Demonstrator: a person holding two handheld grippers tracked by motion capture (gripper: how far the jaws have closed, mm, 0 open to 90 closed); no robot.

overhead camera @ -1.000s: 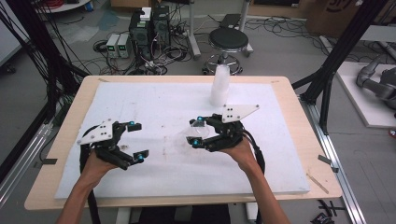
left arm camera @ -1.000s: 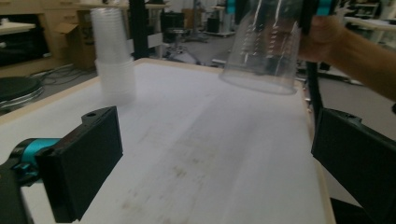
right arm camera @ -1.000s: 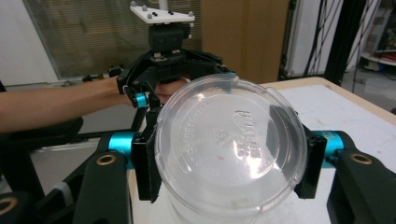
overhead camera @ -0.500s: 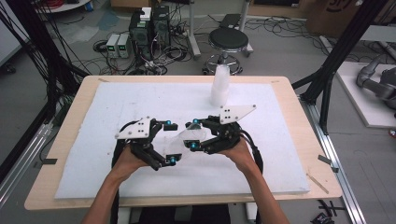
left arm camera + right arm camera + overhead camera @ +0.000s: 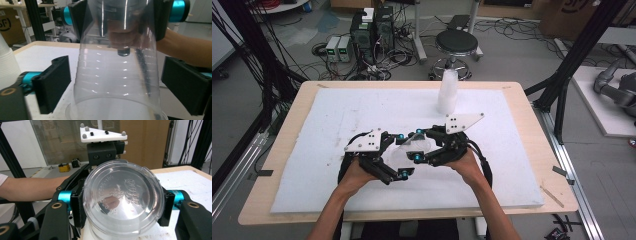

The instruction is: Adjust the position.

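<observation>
Clamps the clear cup (image 5: 122, 195) near its base with the right gripper (image 5: 122, 206), pads pressed on both sides, base turned toward that gripper's camera. Straddles the cup's rim end with the left gripper (image 5: 117, 87), jaws spread wide, gap on each side, no contact. Reads as a hand-over or a pull-apart: pins one end so the other can be taken. Possibly two nested cups; can't tell through clear plastic. Holds the cup between both grippers over the white pad (image 5: 337, 115), around the middle, toward the near edge. Shows a white cup stack (image 5: 447, 92) upright near the far edge, well apart, probably the supply. Calls for closing the left gripper square on the wall; thin plastic, likely to buckle under a hard squeeze.
</observation>
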